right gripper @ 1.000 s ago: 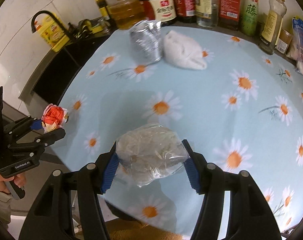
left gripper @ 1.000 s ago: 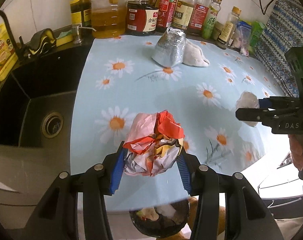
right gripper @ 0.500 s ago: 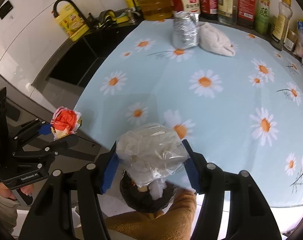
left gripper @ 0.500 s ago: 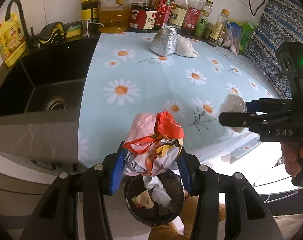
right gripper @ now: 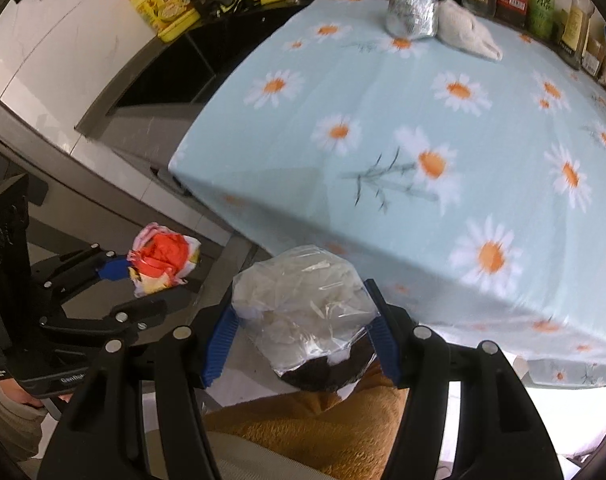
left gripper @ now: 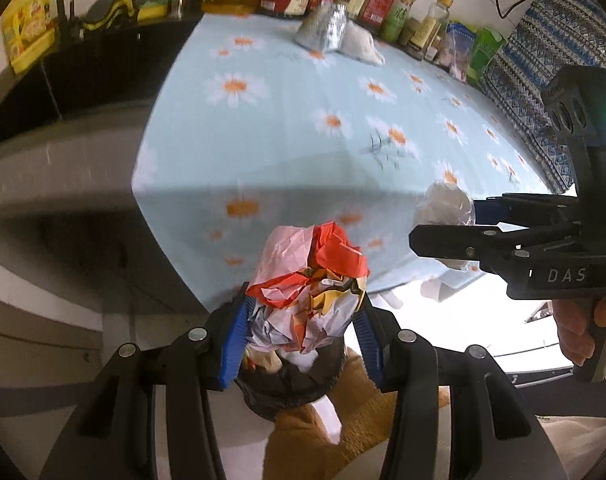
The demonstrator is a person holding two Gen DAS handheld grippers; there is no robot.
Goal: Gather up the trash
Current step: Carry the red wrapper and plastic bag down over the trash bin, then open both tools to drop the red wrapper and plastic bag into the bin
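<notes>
Between the left gripper's [left gripper: 303, 330] fingers sits crumpled paper [left gripper: 309, 292]; the right gripper's [right gripper: 299, 332] fingers clamp a plastic bag [right gripper: 303, 312] above a bin [right gripper: 323, 376].

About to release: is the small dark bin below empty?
No. The small dark bin under the crumpled red-and-white paper wad already holds scraps.

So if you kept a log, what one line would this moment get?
left tool: shut on crumpled paper | right tool: shut on clear plastic wad | both above black bin | foil, white cloth: on table
</notes>
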